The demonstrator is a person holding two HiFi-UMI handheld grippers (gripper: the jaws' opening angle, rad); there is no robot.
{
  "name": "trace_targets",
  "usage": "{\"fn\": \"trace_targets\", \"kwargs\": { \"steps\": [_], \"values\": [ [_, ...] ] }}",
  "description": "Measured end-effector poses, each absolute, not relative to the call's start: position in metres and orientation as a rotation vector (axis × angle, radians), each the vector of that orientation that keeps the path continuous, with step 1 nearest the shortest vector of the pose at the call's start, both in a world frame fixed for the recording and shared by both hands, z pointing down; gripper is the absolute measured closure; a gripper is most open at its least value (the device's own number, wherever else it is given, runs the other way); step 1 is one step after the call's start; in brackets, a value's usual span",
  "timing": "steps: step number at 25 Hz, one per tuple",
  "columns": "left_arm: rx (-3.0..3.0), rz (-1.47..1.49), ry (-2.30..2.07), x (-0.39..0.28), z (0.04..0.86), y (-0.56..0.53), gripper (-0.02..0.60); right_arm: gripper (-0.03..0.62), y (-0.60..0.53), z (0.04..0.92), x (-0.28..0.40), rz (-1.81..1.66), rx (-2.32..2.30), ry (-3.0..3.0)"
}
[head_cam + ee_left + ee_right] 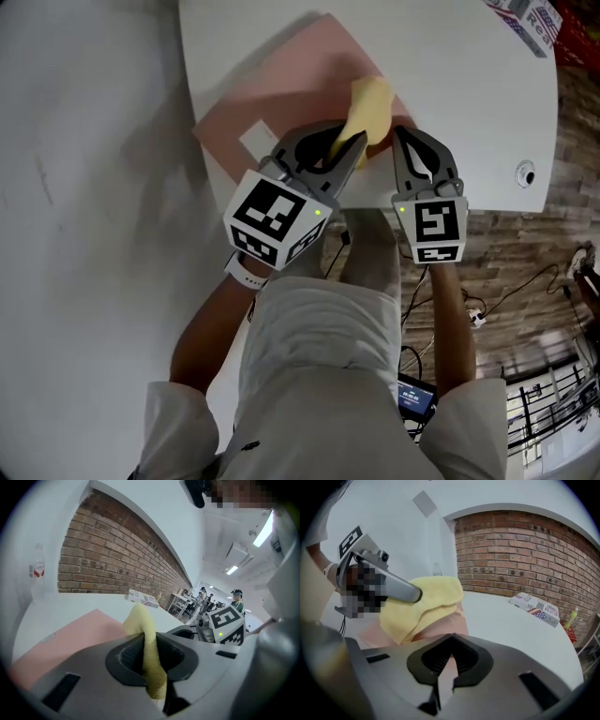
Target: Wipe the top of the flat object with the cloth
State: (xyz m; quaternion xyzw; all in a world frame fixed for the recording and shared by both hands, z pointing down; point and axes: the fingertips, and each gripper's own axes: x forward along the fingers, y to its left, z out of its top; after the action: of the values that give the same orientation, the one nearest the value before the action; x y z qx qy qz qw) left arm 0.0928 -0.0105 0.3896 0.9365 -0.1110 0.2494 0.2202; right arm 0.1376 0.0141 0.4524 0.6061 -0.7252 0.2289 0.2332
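Note:
A flat pink object (291,84) lies on the white table (469,84). A yellow cloth (367,105) rises above the pink object's near right part, with my left gripper (349,148) shut on it. In the left gripper view the cloth (146,625) stands pinched between the jaws over the pink object (70,634). My right gripper (401,136) is shut with nothing seen in it, its tips at the pink object's near right corner. The right gripper view shows its tips (451,639) closed, pink surface (440,625) behind, and the cloth (426,602) hanging from the left gripper (401,590).
A printed cardboard box (530,19) sits at the table's far right. A cable hole (525,173) marks the table's near right edge. A water bottle (37,571) stands at the far left by the brick wall. Cables and wood floor (525,281) lie below.

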Motion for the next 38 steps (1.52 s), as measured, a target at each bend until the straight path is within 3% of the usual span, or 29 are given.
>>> {"fn": "trace_targets", "kwargs": {
  "steps": [19, 38],
  "values": [
    [2.727, 1.121, -0.304, 0.101, 0.455, -0.038, 0.522, 0.586, 0.018, 0.466, 0.142, 0.697, 1.61, -1.965],
    [2.759, 1.144, -0.513, 0.093, 0.449, -0.137, 0.522, 0.587, 0.018, 0.464, 0.141, 0.723, 1.587, -1.903]
  ]
}}
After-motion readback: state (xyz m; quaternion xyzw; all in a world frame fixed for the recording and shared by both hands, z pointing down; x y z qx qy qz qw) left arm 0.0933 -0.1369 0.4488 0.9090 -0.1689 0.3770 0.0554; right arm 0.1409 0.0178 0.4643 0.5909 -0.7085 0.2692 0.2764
